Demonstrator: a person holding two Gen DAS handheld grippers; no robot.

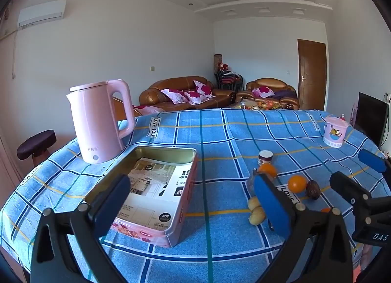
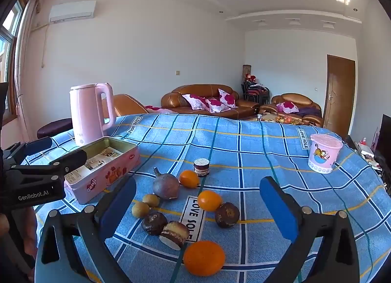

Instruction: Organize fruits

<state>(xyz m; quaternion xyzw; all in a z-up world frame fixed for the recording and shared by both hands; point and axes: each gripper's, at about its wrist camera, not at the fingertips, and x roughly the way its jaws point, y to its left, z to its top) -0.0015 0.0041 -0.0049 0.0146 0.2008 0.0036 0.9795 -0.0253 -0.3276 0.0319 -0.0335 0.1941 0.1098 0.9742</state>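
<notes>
Your left claw (image 1: 193, 202) is spread wide and grips nothing, hovering level over the pink tin (image 1: 146, 192). The tin stands lidless on the counter (image 1: 220, 136) with only a printed leaflet (image 1: 156, 185) inside, its long axis running away from you toward the pink kettle (image 1: 97, 119). Your right claw (image 2: 198, 206) is also released, tilted down over the loose fruit: three oranges (image 2: 204, 257), two longans (image 2: 140, 209), a fig-like fruit (image 2: 166, 185) lying stem away from you, and a dark passion fruit (image 2: 227, 214), all right of the tin.
</notes>
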